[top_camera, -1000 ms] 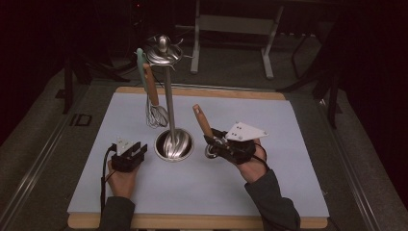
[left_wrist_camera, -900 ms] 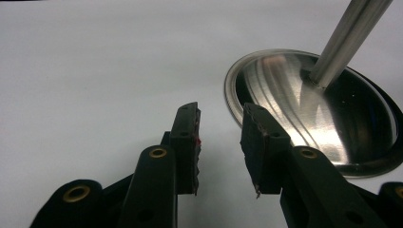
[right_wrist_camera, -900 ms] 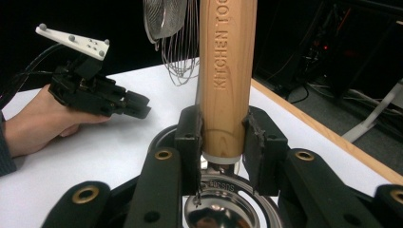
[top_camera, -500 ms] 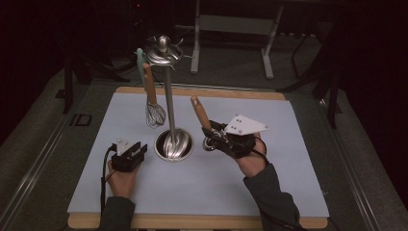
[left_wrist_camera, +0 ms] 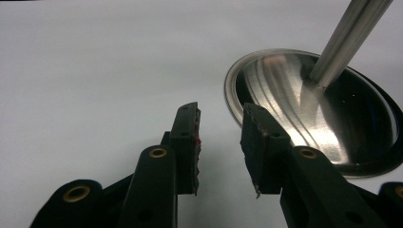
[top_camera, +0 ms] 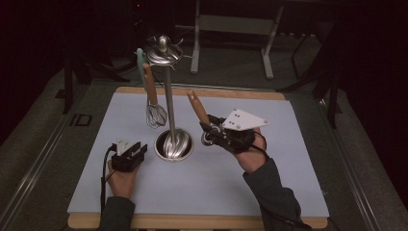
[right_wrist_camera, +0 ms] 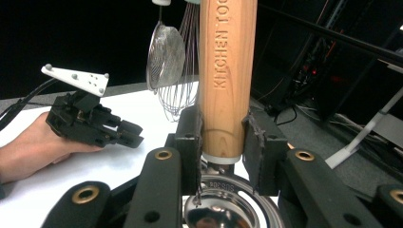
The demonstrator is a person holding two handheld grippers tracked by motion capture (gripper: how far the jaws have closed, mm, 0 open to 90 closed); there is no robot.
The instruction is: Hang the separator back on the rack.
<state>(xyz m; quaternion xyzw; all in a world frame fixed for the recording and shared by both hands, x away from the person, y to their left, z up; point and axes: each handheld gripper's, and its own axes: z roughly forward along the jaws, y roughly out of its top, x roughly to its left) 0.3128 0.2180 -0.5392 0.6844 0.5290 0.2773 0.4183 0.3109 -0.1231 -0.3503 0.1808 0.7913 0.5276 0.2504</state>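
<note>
Your left gripper (top_camera: 129,155) sat near-left on the mat (top_camera: 288,192), jaws apart around nothing, just beside the stand's round base (top_camera: 174,144). Your right gripper (top_camera: 211,131) was clamped on the wooden-handled utensil (top_camera: 198,108) low on its handle, metal end at the jaws, long axis leaning up and far-left. Farther off, left of that handle, rose the stand's hook head (top_camera: 163,50) with a whisk (top_camera: 155,114) hanging; the right hand was the nearer one.

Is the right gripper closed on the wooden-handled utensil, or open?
Closed: the right gripper has both jaws pressed against the wooden handle, lifted clear of the table.
</note>
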